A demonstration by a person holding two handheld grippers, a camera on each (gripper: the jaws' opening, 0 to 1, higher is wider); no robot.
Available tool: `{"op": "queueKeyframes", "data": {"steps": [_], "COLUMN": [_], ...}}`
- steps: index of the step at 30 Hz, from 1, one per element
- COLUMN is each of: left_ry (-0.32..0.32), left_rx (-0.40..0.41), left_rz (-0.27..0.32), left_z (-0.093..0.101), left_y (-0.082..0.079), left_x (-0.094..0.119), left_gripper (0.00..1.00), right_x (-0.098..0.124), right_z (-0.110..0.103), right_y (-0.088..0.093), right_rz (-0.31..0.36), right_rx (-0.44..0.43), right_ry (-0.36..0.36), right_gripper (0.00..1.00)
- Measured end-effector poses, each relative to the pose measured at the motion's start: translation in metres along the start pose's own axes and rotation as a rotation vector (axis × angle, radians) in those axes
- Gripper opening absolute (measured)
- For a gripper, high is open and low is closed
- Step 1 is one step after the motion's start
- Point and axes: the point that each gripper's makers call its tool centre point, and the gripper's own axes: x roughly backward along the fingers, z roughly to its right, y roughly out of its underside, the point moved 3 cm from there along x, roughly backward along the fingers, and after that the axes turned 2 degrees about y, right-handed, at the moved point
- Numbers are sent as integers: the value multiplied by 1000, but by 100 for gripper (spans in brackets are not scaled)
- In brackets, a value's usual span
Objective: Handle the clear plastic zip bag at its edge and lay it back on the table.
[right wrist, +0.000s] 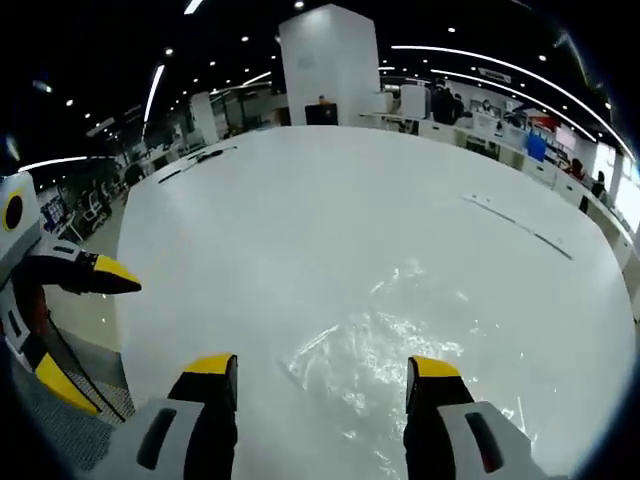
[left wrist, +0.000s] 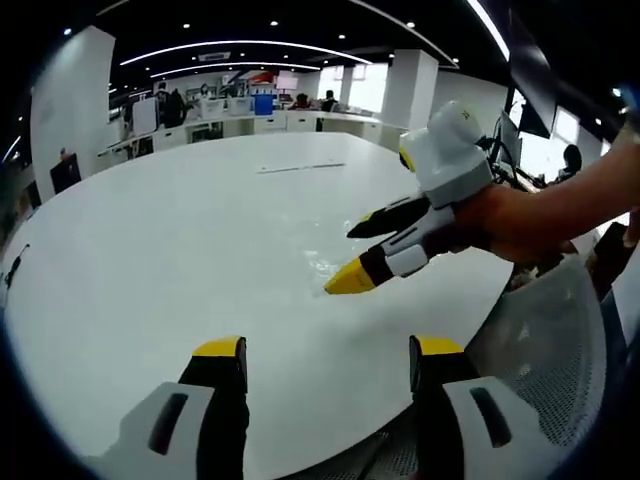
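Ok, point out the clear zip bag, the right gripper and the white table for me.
clear zip bag [right wrist: 385,345], right gripper view, on its crinkled middle.
right gripper [left wrist: 358,252], left gripper view, midway between its yellow tips.
white table [left wrist: 180,230], left gripper view, on bare tabletop.

You're at a big white round table [left wrist: 180,230] in an open office: white pillar [right wrist: 330,65], curved ceiling light strips [left wrist: 240,47], desks [left wrist: 250,120] behind, bright windows [left wrist: 365,85], mesh chair [left wrist: 560,350] beside you.

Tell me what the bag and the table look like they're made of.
Bag: thin clear plastic film, by its see-through crinkles and bright glints. Table: smooth white top with a soft sheen, likely laminate, though the look leaves that open.
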Motion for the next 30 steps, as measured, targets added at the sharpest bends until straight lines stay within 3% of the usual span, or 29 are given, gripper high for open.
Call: {"op": "queueKeyframes", "data": {"steps": [6,12,30], "left_ry": [0,-1,-8], "left_rx": [5,11,29], "left_rz": [6,8,10], "left_z": [-1,-2,-4], "left_y": [-1,1,1], "left_x": [0,-1,0], "left_gripper": [65,65,64], "right_x": [-5,-15,-24], "right_z": [-3,-1,7], "right_y": [3,4,10], "right_rz": [-21,-22,-55], "right_rx": [11,47,41], "right_ry": [6,14,17], "right_gripper": [56,57,53]}}
